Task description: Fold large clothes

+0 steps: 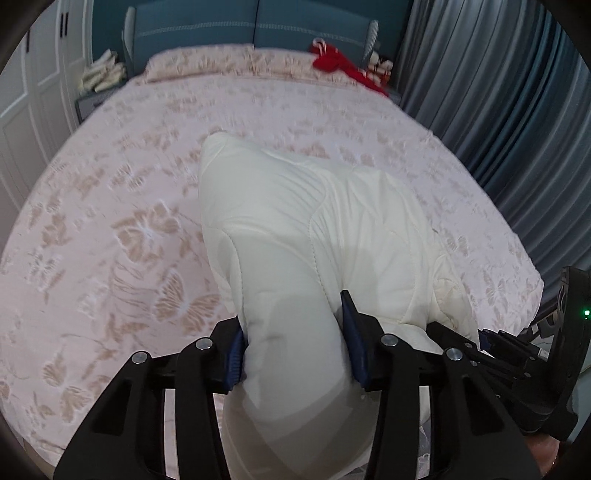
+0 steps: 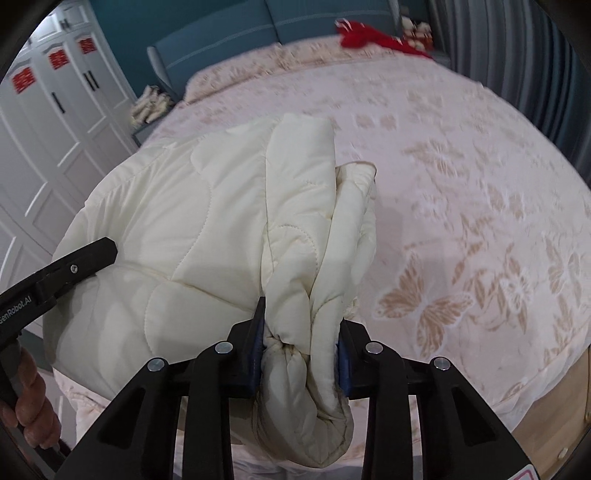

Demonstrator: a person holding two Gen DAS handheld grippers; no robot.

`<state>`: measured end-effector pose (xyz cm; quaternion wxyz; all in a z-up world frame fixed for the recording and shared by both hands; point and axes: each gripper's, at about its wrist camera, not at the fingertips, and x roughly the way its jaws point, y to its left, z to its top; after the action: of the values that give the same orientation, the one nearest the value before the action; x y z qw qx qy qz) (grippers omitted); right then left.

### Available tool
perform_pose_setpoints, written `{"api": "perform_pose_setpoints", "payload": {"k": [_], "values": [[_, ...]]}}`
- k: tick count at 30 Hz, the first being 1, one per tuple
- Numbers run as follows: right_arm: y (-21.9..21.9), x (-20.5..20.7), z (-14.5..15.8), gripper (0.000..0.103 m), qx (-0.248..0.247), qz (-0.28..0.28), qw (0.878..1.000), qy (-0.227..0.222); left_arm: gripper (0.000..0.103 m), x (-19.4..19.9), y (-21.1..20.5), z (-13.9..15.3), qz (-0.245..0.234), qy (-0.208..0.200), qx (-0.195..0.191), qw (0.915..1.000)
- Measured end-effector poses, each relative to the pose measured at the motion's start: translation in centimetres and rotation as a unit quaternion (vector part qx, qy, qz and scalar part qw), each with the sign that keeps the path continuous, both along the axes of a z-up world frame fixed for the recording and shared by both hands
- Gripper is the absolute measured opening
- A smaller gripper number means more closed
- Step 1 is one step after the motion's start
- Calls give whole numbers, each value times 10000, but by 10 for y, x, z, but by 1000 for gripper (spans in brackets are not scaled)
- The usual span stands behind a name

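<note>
A cream padded coat [image 1: 295, 229] is held bunched over the near edge of the bed [image 1: 110, 221]. Left gripper [image 1: 293, 339] and right gripper [image 2: 301, 345] are each pinched onto padded cloth. A fold appears in hand; lowering flat is judged next.

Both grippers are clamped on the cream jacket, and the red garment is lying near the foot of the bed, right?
Not quite. Both the left gripper and right gripper are shut on the cream jacket, but the red garment lies at the far end of the bed, by the headboard, as the left wrist view shows.
</note>
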<state>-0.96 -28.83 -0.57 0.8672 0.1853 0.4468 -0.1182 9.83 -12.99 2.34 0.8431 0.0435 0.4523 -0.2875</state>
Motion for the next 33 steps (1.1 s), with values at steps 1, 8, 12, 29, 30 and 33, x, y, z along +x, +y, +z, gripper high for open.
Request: {"api": "perform_pose_setpoints", "payload": {"k": [1,8,12,29,30,33], "values": [[7,-1,7,31,-44,35,10000,-66,44,-3,6,9,11,-108,-25,9999],[43,-1,46,30,-445,264,9972,-533,43,-13,45,48,129,-612,-255,9977],[63,-1,70,30,-678,359,9936,-826,43,-15,68,68,204,-859,-435,9951],[118,39,135,30,-1642,660,9640,-1986,43,2,125,129,270,-2187,-855,9717],[121,44,135,30,-1678,682,9623,-2029,43,5,126,129,270,-2235,-865,9705],[125,61,129,30,-1687,742,9608,-2072,43,21,131,121,252,-2437,-888,9654]]}}
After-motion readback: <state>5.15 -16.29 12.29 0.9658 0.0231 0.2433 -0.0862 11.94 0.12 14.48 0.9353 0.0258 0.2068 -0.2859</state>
